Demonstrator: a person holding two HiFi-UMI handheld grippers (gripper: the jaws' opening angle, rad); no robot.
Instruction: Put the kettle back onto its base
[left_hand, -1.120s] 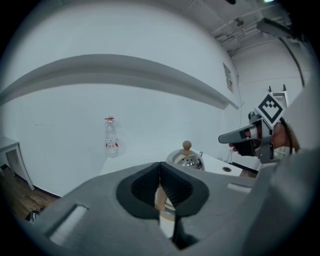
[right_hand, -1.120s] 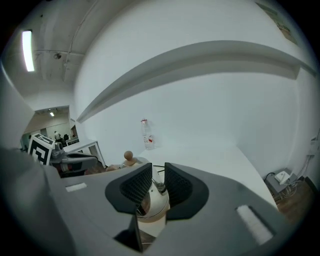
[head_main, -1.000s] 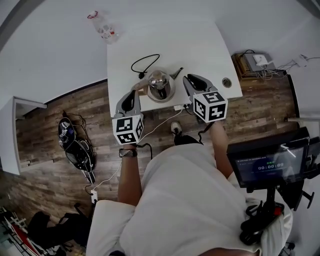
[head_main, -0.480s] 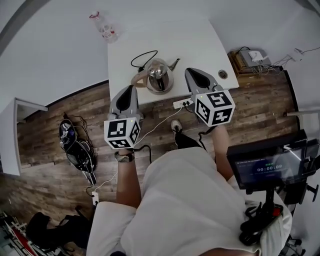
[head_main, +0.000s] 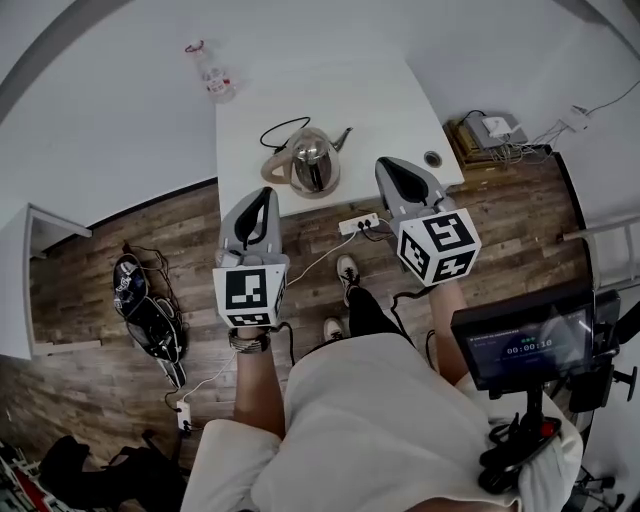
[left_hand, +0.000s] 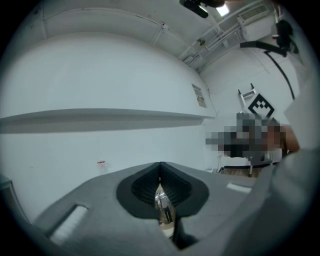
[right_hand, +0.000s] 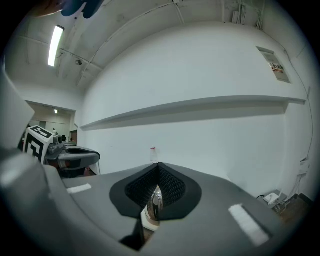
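Observation:
A shiny steel kettle with a pale handle and a thin spout stands on the white table, near its front edge. A black cord loops behind it, and the base is hidden beneath it. My left gripper hangs shut just in front of the table edge, left of the kettle. My right gripper is shut too, at the table edge to the kettle's right. Both are apart from the kettle and hold nothing. In the gripper views the closed left gripper and right gripper leave only a sliver of the kettle showing.
A plastic bottle with a red cap stands at the table's far left corner. A round hole marks the table's right side. A power strip lies on the wooden floor below. A monitor stands at my right, a dark bag at left.
Both grippers have drawn back from the kettle toward the person and now sit lower in the head view. The kettle stays on the table.

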